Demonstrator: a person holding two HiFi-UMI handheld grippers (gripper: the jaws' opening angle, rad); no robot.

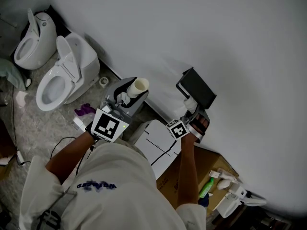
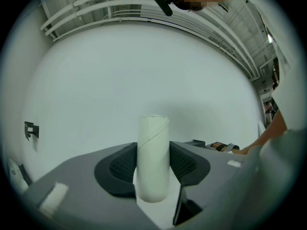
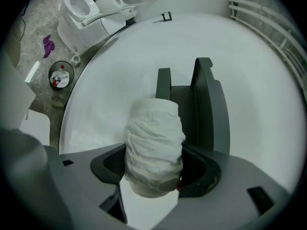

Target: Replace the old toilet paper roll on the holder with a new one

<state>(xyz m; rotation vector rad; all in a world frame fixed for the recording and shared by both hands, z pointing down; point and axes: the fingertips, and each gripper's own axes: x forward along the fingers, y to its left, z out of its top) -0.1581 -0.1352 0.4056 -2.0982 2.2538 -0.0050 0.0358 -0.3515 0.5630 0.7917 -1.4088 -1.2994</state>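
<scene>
**Operator:** Two grips for me to check. My left gripper (image 2: 152, 169) first: its jaws are partly closed, and I see both pads pressing the sides of the empty cardboard tube (image 2: 153, 150). The tube stands upright between them, against the white wall (image 2: 144, 80).

**Spotter:** Agreed. I read the right one as set wider.

**Operator:** Yes. My right gripper (image 3: 153, 178) is clamped on the toilet paper roll (image 3: 154, 143), whose outer sheets are crumpled and loose. The roll is just in front of the dark holder (image 3: 207, 104) on the wall. I can't tell whether they touch.

**Spotter:** And in the head view?

**Operator:** I have the tube to the left of the holder, clear of it. Far left on the floor stand two white toilets (image 1: 67, 73). Near right, below the holder, I see a cardboard box (image 1: 213, 169).
</scene>
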